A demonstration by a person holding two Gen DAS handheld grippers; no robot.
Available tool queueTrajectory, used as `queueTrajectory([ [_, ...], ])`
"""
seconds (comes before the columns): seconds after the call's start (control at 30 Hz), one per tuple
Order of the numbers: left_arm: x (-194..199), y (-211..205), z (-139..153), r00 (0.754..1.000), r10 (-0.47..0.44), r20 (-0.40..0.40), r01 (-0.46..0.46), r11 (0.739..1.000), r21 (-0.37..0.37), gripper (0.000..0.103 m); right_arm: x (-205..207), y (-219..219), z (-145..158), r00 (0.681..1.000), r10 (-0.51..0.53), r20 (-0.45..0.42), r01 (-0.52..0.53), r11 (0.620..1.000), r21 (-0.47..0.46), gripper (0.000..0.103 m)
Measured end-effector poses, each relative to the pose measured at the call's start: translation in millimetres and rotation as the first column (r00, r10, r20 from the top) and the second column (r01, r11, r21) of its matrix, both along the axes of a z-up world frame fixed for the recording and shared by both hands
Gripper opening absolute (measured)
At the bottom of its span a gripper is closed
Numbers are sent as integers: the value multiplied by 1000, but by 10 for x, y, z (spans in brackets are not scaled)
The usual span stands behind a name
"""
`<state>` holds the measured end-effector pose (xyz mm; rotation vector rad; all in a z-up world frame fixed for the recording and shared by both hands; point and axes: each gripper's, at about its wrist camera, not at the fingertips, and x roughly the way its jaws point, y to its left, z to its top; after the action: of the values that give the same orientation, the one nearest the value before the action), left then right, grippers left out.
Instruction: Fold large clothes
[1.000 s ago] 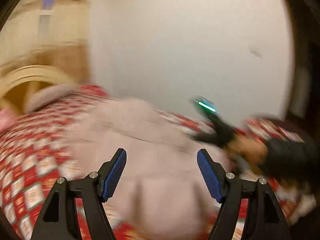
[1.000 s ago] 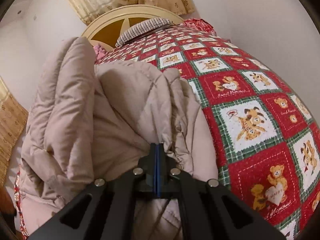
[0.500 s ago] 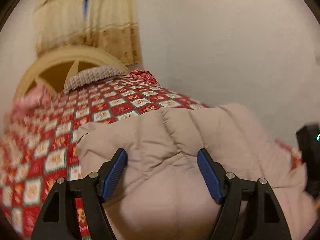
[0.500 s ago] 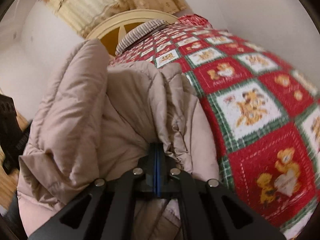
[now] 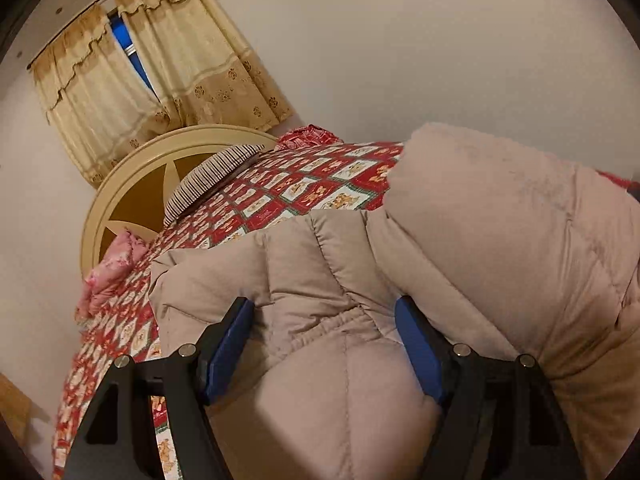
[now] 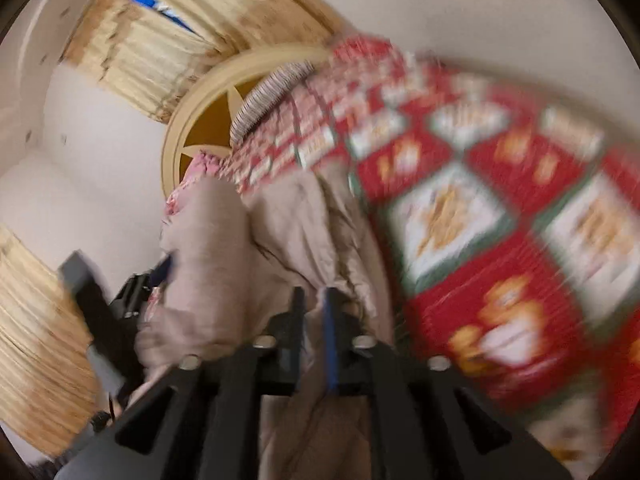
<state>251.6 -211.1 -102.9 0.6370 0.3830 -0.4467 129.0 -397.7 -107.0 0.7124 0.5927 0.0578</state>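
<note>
A large beige quilted puffer jacket [image 5: 472, 264] lies bunched on the bed. My left gripper [image 5: 324, 320] is open, its blue pads [image 5: 230, 344] on either side of a padded fold near an elastic seam, not closed on it. In the blurred right wrist view the right gripper [image 6: 314, 312] has its jaws a narrow gap apart with jacket fabric [image 6: 288, 240] between them; whether it still grips is unclear. The left gripper [image 6: 132, 292] shows at the jacket's far left side there.
The bed has a red, green and white teddy-bear quilt [image 5: 304, 192], a round cream headboard [image 5: 132, 184], a striped pillow [image 5: 208, 184] and a pink cloth [image 5: 112, 268]. Yellow curtains [image 5: 160, 72] hang behind. A white wall is on the right.
The left gripper swung toward the headboard and came down over a jacket fold. The right gripper's jaws, fully shut before, now show a small gap, and its view moved fast.
</note>
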Motion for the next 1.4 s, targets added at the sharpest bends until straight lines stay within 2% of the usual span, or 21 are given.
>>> queueTrajectory([
  [0.03,5,-5,-13,1000,2,2,-2,1000,4,74,-62,-6,134,1000,-17,12,18,999,-46,72],
  [0.07,14,-1,-25,1000,4,6,-4,1000,6,74,-136,-14,327,999,-46,27,49,994,-96,103],
  [0.13,16,2,-34,1000,7,7,-7,1000,8,74,-176,-11,532,997,-43,66,51,992,-118,103],
  [0.2,59,9,-42,1000,9,-4,-9,1000,10,74,-65,94,680,996,47,76,-36,990,-139,103],
  [0.3,91,17,-47,1000,13,-16,-12,1000,10,75,228,327,645,995,94,-19,-96,951,-295,103],
  [0.33,99,12,-49,1000,13,-18,-13,1000,9,75,284,382,583,993,114,-41,-121,943,-311,103],
  [0.4,130,15,-66,999,19,-26,-19,1000,8,75,342,452,440,987,147,-66,-160,944,-288,103],
  [0.47,164,6,-80,999,26,-39,-26,1000,9,75,429,456,369,989,126,-78,-143,948,-286,103],
  [0.57,190,5,-92,998,28,-49,-27,1000,7,75,520,320,255,988,117,-104,-141,952,-271,103],
  [0.73,230,29,-83,997,22,-72,-24,1000,-16,75,706,246,52,973,160,-165,-195,954,-226,103],
  [0.83,261,55,-77,996,25,-87,-28,999,-32,75,784,215,-155,971,168,-172,-196,967,-165,103],
  [0.93,307,78,-77,994,25,-109,-31,998,-50,75,819,111,-402,972,179,-150,-187,982,-38,103],
  [0.97,303,86,-83,993,25,-113,-31,998,-55,75,812,109,-414,974,181,-137,-187,982,-29,103],
  [1.17,382,109,-125,988,20,-153,-33,996,-85,76,805,178,-374,974,168,-152,-180,981,-72,103],
  [1.27,475,81,-146,983,29,-183,-43,996,-73,76,803,192,-359,976,141,-165,-157,984,-87,101],
  [1.4,421,102,-139,986,38,-162,-51,996,-76,76,798,230,-344,978,113,-175,-134,984,-115,100],
])
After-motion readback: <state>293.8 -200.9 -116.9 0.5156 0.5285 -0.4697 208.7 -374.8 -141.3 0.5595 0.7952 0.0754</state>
